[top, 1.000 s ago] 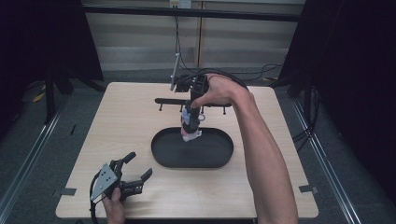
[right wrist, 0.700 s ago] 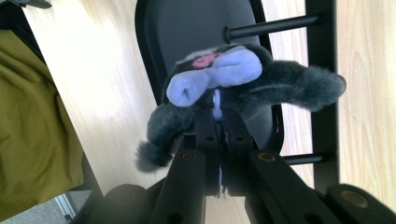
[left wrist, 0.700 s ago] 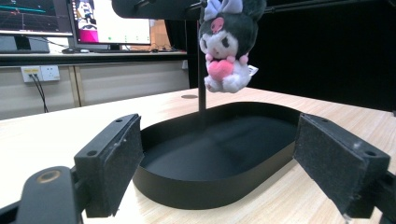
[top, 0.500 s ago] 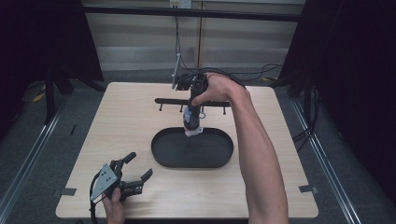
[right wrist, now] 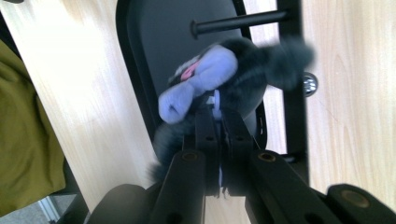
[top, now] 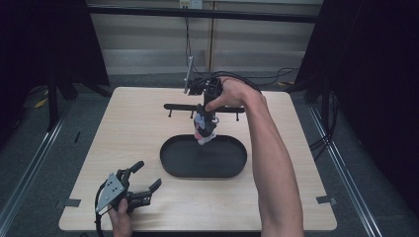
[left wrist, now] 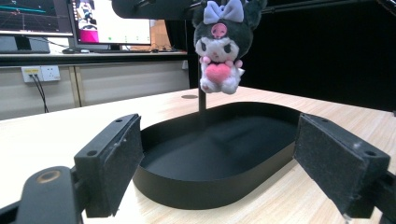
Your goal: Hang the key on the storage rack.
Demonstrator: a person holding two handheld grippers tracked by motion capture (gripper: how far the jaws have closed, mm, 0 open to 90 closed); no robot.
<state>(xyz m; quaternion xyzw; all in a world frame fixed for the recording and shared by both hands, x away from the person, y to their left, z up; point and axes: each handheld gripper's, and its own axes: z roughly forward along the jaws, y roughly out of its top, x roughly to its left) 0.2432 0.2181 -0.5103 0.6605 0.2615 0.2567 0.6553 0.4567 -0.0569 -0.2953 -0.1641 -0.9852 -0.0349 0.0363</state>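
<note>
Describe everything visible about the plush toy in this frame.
The plush toy is a small soft doll with a dark fuzzy hood, a white face, a lavender bow on top and a pink heart held at its chest. It hangs upright in the air above the far end of the black oval tray, not touching it. The right gripper holds it from above, jaws closed together at the bow. A black rack stands just behind it.
</note>
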